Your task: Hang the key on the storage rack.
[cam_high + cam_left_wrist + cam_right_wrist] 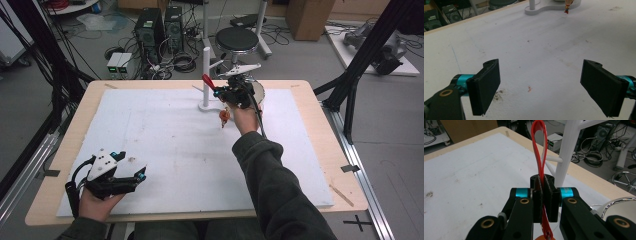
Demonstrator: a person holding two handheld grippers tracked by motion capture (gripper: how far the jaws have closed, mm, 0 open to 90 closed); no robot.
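My right gripper (218, 92) is shut on a red strap loop (207, 81) beside a white peg stand (206, 70) at the far middle of the white board. A small orange figure (225, 117) hangs from the strap below the hand. In the right gripper view the red strap loop (539, 145) rises from between the shut jaws of the right gripper (543, 180), close to the stand's post (567, 152) and a peg. My left gripper (131, 165) rests near the front left and holds nothing. In its own view the left gripper (540, 87) stands wide open over bare board.
The white foam board (175, 150) covers most of the wooden table (320, 130). A shiny round dish (259, 90) sits just right of the stand. Behind the table are a black stool (236, 39), computer towers and cables on the floor.
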